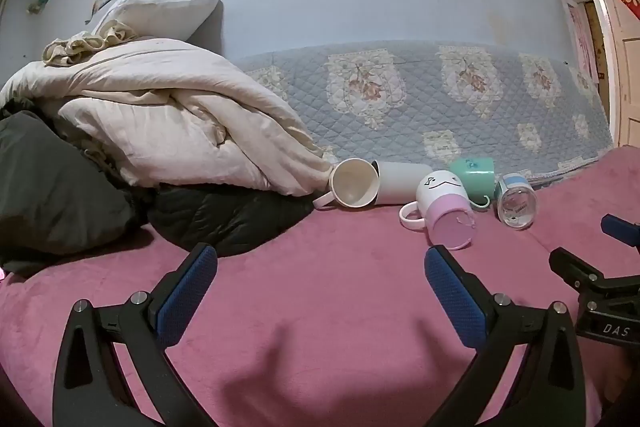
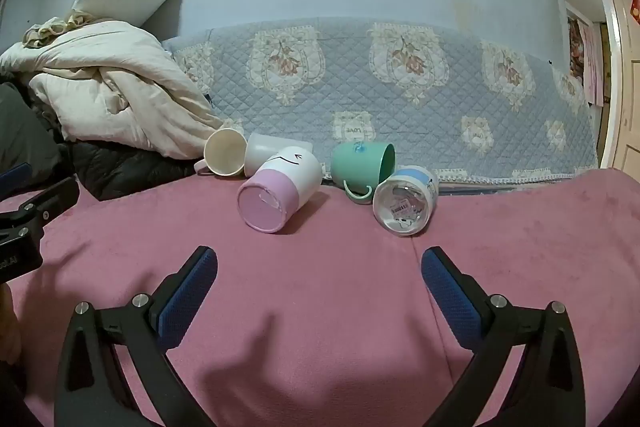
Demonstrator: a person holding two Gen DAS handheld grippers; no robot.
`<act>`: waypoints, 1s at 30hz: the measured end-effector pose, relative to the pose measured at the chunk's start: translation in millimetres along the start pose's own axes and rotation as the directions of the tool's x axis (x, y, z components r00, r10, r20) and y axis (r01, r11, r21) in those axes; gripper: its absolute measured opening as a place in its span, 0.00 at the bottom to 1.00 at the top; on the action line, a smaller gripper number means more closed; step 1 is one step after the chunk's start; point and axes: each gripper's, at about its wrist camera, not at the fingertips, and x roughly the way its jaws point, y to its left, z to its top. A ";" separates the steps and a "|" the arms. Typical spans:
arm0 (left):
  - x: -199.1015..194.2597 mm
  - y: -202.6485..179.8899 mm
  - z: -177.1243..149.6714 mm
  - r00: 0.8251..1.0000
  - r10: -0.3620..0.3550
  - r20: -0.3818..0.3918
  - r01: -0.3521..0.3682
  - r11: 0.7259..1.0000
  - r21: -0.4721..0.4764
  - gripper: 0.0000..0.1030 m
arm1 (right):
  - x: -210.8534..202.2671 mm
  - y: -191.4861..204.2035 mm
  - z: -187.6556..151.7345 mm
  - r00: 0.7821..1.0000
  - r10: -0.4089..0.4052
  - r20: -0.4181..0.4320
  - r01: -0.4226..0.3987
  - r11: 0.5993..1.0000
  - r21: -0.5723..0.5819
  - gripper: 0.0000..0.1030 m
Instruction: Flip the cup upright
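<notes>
Several cups lie on their sides on a pink blanket. A cream mug (image 1: pixel 354 183) (image 2: pixel 225 151) shows its mouth. A white cup (image 1: pixel 404 181) (image 2: pixel 262 155) lies behind it. A pink-and-white mug (image 1: pixel 444 209) (image 2: pixel 280 193) shows its base. A green mug (image 1: pixel 474 177) (image 2: pixel 362 163) and a clear glass cup with a blue band (image 1: pixel 516 201) (image 2: pixel 404 203) lie to the right. My left gripper (image 1: pixel 320 267) is open and empty, short of the cups. My right gripper (image 2: pixel 320 267) is open and empty, short of the cups.
A heap of cream bedding (image 1: pixel 160 115) (image 2: pixel 108 99) and dark clothing (image 1: pixel 224 215) lies to the left of the cups. A quilted floral cover (image 1: pixel 420 95) (image 2: pixel 400 87) stands against the wall behind them. The pink blanket (image 1: pixel 320 307) (image 2: pixel 320 307) spreads in front.
</notes>
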 end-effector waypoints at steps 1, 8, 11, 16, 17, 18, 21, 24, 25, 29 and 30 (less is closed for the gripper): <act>0.2 0.2 0.0 1.000 0.001 0.000 -0.001 1.000 0.000 1.00 | -0.1 0.0 0.0 1.000 0.000 0.000 0.000 1.000 -0.001 1.00; 0.5 1.5 0.1 1.000 -0.014 0.004 0.014 1.000 -0.001 1.00 | 0.2 0.9 0.2 1.000 -0.003 -0.004 0.003 1.000 0.003 1.00; -2.3 -6.8 -1.6 1.000 -0.016 0.004 0.016 1.000 -0.002 1.00 | 3.6 -3.5 -0.5 1.000 -0.005 -0.005 0.005 1.000 0.005 1.00; -2.7 -4.1 -0.2 1.000 -0.019 0.000 0.019 1.000 0.000 1.00 | 2.1 -4.9 -1.8 1.000 -0.005 -0.003 0.005 1.000 0.013 1.00; -2.7 -4.0 -0.1 1.000 -0.019 0.000 0.019 1.000 0.000 1.00 | 2.4 -5.0 -2.2 1.000 -0.003 -0.003 0.003 1.000 0.013 1.00; -2.9 -3.5 0.1 1.000 -0.019 0.000 0.019 1.000 0.000 1.00 | 2.5 -5.0 -2.0 1.000 -0.003 -0.004 0.003 1.000 0.013 1.00; -3.0 -3.1 0.4 1.000 -0.020 0.000 0.020 1.000 0.000 1.00 | 2.5 -4.9 -2.5 1.000 -0.004 -0.004 0.004 1.000 0.015 1.00; -2.6 -3.0 0.9 1.000 -0.020 -0.003 0.020 1.000 0.000 1.00 | 2.6 -6.1 -2.0 1.000 -0.004 -0.004 0.004 1.000 0.016 1.00; -2.7 -2.7 0.2 1.000 -0.020 0.000 0.020 1.000 0.000 1.00 | 2.7 -7.8 -2.0 1.000 -0.002 -0.007 0.002 1.000 0.019 1.00; -2.7 -2.6 0.5 1.000 -0.020 -0.001 0.020 1.000 0.000 1.00 | 2.5 -8.0 -2.2 1.000 -0.002 -0.007 0.002 1.000 0.020 1.00; -2.7 -2.5 0.7 1.000 -0.020 -0.001 0.020 1.000 0.000 1.00 | 3.3 -7.4 -2.0 1.000 -0.003 -0.007 0.003 1.000 0.020 1.00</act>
